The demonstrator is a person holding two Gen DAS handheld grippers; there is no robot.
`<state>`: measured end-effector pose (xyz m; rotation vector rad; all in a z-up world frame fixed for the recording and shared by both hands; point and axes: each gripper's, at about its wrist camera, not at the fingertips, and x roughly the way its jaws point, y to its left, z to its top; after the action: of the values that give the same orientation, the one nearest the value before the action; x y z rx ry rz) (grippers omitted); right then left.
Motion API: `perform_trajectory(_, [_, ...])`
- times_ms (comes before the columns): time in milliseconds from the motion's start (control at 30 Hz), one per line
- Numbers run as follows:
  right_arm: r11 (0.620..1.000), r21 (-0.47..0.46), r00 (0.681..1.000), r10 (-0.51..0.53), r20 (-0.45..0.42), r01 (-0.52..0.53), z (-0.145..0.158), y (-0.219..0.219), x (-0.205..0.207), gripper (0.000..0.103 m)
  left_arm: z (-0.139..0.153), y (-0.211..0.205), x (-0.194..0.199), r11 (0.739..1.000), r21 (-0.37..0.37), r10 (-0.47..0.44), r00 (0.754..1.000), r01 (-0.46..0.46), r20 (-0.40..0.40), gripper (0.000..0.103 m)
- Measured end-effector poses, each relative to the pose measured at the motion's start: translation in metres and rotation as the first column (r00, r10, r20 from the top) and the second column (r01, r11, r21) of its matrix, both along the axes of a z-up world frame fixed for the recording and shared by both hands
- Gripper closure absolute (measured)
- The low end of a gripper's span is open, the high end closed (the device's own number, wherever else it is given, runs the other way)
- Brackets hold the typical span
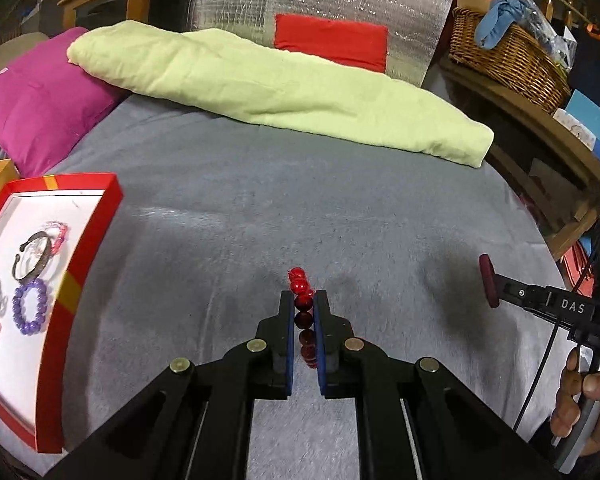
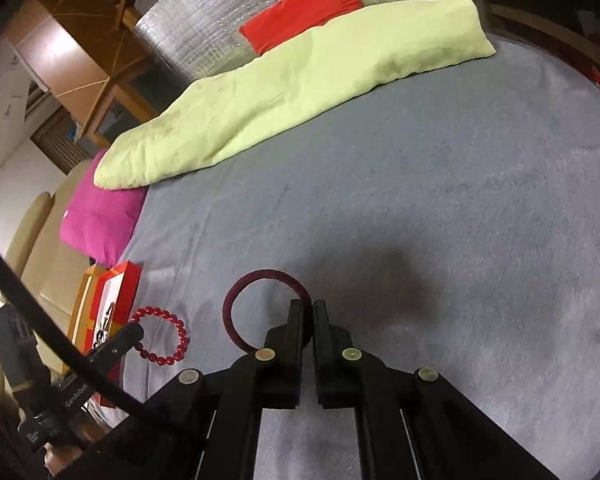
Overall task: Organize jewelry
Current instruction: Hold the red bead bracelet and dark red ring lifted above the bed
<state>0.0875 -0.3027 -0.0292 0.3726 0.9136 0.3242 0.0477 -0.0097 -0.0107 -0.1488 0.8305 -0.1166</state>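
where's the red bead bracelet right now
The red bead bracelet is pinched in the left gripper above the grey blanket, right of the red tray; the right wrist view shows it too.

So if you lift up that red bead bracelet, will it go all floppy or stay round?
Probably floppy: the red bead bracelet looks like separate round beads on a string, so it likely sags. The left hand-held gripper pinches it edge-on, and glossy beads might slip or roll between the pads. It looks small, so probably light. The dark red ring in the right hand-held gripper seems stiffer.
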Motion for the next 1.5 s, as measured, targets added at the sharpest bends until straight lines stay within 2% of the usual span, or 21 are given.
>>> perform_trajectory(167, [0.999, -0.05, 1.0, 0.013, 0.024, -0.012, -0.001, 0.011, -0.005, 0.098, 0.001, -0.008, -0.005, 0.999, 0.05, 0.0, 0.999, -0.002, 0.037, 0.094])
perform_trajectory(300, [0.992, -0.119, 0.997, 0.039, 0.061, -0.032, 0.0, 0.021, -0.007, 0.098, -0.004, -0.017, -0.004, 0.997, 0.072, -0.015, 0.999, 0.012, 0.042, 0.094])
perform_trajectory(433, [0.988, -0.149, 0.994, 0.062, 0.089, -0.049, 0.003, 0.028, -0.009, 0.098, -0.002, -0.02, -0.007, 0.996, 0.086, -0.018, 0.998, 0.013, 0.065, 0.094])
perform_trajectory(700, [0.984, -0.17, 0.992, 0.075, 0.101, -0.057, 0.002, 0.032, -0.009, 0.098, -0.013, -0.02, -0.002, 0.994, 0.108, 0.008, 0.999, -0.014, 0.052, 0.094])
perform_trajectory(1500, [0.982, -0.179, 0.989, 0.087, 0.121, -0.064, 0.005, 0.033, -0.012, 0.098, -0.012, -0.02, -0.005, 0.993, 0.119, 0.009, 0.998, -0.017, 0.068, 0.094])
